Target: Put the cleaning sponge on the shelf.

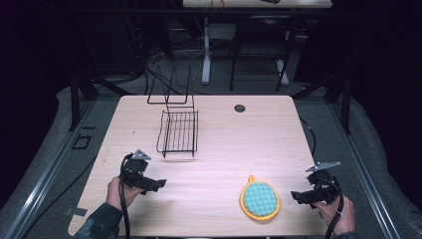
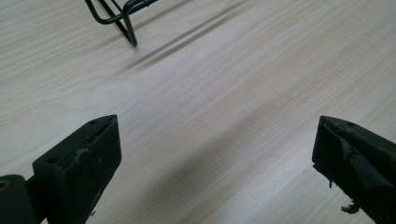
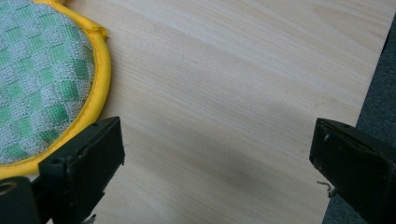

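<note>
Black wire rack (image 1: 178, 130) stands at the left-centre of the pale wooden table (image 1: 224, 144), empty. Below it the left gripper (image 1: 160, 183) hovers with jaws spread, grasping nothing. Farther right lies the round green-checked pot holder with yellow rim (image 1: 259, 199), just beside the right gripper (image 1: 294, 196), also spread and empty. Judging by this, the pickup hasn't begun; next, the right jaws must straddle that rim.

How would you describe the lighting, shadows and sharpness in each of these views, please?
High view: table brightly lit, surroundings nearly black, slightly soft. Left gripper view: wire rack casts faint streaked shadows; the tongs close up look soft. Right gripper view: the scrubber has crisp weave; a dim shadow lies on the wood.
</note>
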The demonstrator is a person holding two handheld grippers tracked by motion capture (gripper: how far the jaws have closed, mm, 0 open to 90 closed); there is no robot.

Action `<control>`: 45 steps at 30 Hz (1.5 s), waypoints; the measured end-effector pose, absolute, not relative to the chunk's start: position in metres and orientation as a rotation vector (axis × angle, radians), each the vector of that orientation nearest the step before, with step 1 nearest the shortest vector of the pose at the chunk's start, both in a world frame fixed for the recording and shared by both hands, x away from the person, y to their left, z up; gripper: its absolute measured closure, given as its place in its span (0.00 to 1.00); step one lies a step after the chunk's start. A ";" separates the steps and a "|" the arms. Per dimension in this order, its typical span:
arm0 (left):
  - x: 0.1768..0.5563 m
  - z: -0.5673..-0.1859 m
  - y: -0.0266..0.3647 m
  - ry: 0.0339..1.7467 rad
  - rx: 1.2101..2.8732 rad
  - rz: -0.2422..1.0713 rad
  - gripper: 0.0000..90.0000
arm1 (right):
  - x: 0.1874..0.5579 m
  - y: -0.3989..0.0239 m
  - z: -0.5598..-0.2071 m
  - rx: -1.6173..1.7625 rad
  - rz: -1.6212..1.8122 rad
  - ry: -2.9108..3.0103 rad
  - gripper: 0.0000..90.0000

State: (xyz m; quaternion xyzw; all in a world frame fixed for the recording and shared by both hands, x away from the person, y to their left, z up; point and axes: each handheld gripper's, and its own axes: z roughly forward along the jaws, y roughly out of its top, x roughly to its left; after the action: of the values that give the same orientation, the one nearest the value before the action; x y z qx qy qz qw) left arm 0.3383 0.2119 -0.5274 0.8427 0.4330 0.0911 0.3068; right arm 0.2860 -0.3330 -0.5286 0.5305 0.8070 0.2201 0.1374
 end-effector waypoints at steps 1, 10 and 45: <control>0.338 -0.527 0.212 1.145 2.229 0.241 0.02 | 0.286 -0.333 -0.529 1.535 0.637 2.335 0.03; 0.336 -0.523 0.201 1.107 2.235 0.196 0.02 | 0.286 -0.330 -0.527 1.518 0.627 2.341 0.03; 0.349 -0.515 0.094 0.820 2.323 0.109 0.01 | 0.287 -0.327 -0.526 1.507 0.634 2.347 0.05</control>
State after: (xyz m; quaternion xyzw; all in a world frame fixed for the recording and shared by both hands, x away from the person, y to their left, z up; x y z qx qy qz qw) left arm 0.3488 0.0943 -0.5153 0.8887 0.3137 0.0419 0.3317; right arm 0.2870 -0.3275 -0.5260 0.5216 0.8125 0.2194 0.1403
